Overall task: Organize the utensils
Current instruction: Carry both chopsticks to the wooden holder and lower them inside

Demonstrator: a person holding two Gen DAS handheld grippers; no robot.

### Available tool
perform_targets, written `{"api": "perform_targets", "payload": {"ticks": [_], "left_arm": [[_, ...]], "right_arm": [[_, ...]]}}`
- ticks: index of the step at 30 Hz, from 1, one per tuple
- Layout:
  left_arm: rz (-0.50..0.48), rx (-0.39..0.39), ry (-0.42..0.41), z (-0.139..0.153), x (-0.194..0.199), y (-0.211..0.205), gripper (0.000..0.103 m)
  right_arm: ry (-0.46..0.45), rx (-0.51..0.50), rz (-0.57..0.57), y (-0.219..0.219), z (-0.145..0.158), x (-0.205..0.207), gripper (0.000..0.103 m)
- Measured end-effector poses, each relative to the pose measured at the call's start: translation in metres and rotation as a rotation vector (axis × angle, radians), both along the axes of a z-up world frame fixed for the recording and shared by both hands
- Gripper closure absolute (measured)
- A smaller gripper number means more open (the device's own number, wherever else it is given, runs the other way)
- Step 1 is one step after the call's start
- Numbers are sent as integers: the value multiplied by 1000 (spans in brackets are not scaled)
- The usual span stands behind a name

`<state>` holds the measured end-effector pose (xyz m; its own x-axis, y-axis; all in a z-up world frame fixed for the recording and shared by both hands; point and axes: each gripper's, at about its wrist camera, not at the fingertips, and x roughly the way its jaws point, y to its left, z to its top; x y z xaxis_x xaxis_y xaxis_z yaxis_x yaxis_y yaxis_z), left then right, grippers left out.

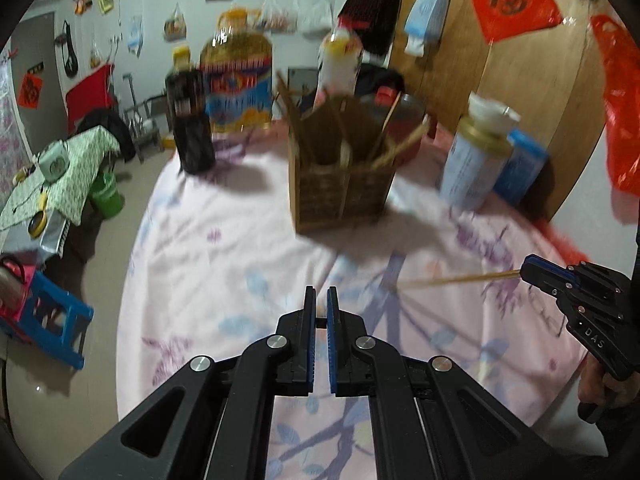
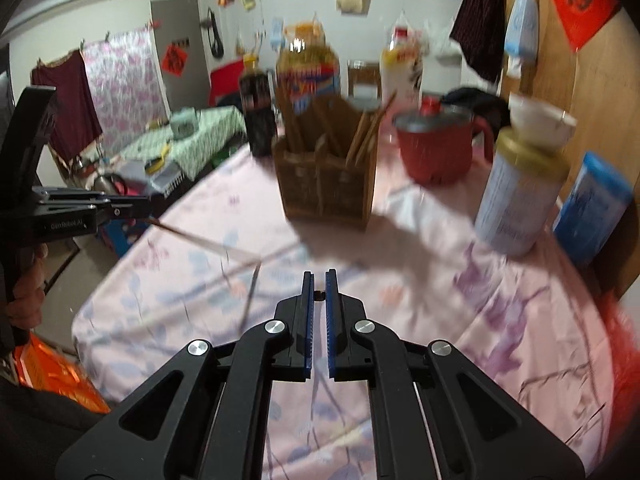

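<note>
A woven chopstick holder (image 1: pixel 340 192) (image 2: pixel 328 196) with several chopsticks upright in it stands mid-table on the pink floral cloth (image 1: pixel 224 248). My left gripper (image 1: pixel 321 292) hangs above the cloth short of the holder, jaws shut. The right wrist view shows this gripper (image 2: pixel 149 208) at the left, shut on a chopstick (image 2: pixel 200 238) that slants out from its tip. My right gripper (image 2: pixel 319 276) is shut as well. In the left wrist view it (image 1: pixel 522 270) sits at the right, clamping another chopstick (image 1: pixel 456 279) that points left. Neither stick shows in its own gripper's view.
Behind the holder stand a dark sauce bottle (image 1: pixel 190 120), an oil jug (image 1: pixel 238 76), a white bottle (image 1: pixel 340 60) and a red pot (image 2: pixel 438 148). To the right are a tin with a bowl on top (image 2: pixel 520 184) and a blue box (image 2: pixel 592 208). A blue stool (image 1: pixel 52 320) stands left of the table.
</note>
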<state>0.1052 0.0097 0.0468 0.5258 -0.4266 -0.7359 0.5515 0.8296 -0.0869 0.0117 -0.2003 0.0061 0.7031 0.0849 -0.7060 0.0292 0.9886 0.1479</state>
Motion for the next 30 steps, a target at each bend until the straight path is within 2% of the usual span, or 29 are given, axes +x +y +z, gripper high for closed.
{"api": "perform_targets", "payload": {"ticks": [6,13,19,26,30], "left_arm": [[-8,-44,-7,20,0,-1,97],[-5,-37,31,8,5,-2,97],[-7,-43,43,11,18,-3,97],[-36,-78,-8,51,48,-19,97],[-48,-107,-47,87,79,-40,97]], "right_arm": [[-46,24,-6,-4,23,2,97],[-26,41,-8,-5,15,4,97],[-26,38,1,-7,17,7,97],[-75,45,30,-17,40,39,97],[-139,63,36,-28,68,70,97]]}}
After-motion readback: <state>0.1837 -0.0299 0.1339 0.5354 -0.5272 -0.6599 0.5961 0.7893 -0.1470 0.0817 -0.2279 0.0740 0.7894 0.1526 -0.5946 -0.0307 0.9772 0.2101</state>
